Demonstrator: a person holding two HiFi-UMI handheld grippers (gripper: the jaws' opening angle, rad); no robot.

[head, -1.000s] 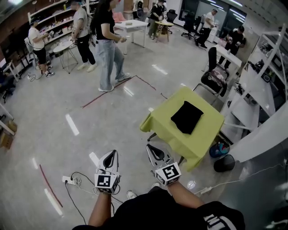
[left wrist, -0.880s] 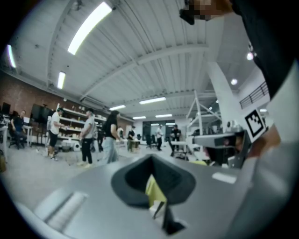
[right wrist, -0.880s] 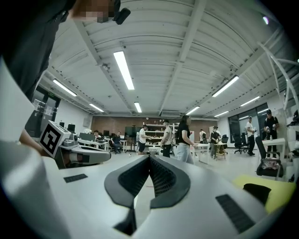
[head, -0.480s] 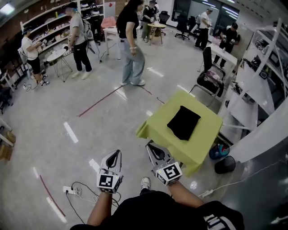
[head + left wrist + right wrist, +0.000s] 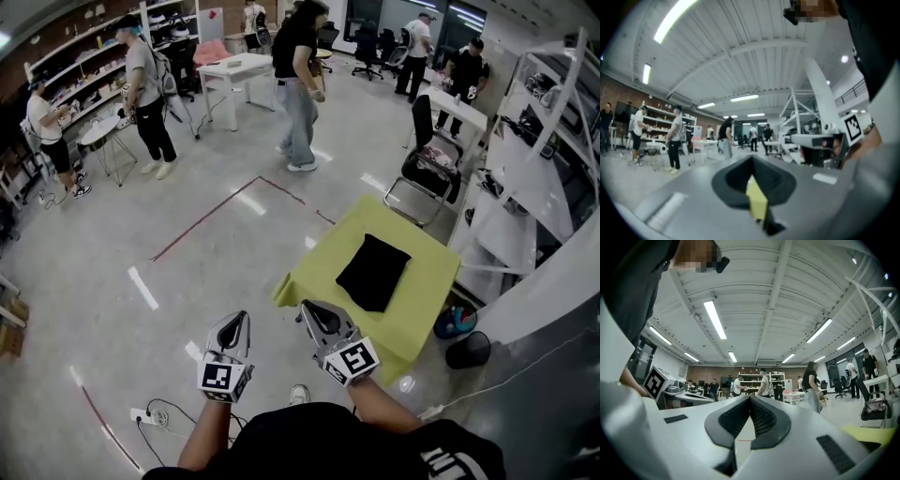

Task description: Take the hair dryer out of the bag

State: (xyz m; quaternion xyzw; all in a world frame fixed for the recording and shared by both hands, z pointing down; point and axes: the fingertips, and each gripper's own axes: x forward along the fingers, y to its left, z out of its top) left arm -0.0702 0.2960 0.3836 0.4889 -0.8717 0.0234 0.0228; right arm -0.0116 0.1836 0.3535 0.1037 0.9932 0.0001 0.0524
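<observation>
Bench [image 5: 427, 281] closer now, 1 o'clock; only head view shows bag [image 5: 372, 272] on it. Left tool [image 5: 240, 319], right tool [image 5: 309, 307] closed, empty. Grey floor [image 5: 187, 272].

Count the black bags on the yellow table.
1. The black bag lies flat near the middle of the yellow table. Nothing on the table hides a second one.

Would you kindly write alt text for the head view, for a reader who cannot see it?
A black bag lies on a small table covered in yellow-green; the wearer's left gripper and right gripper, both shut and empty, are held out short of it. Around it, a grey workshop floor with several people standing, desks and shelving.
</observation>
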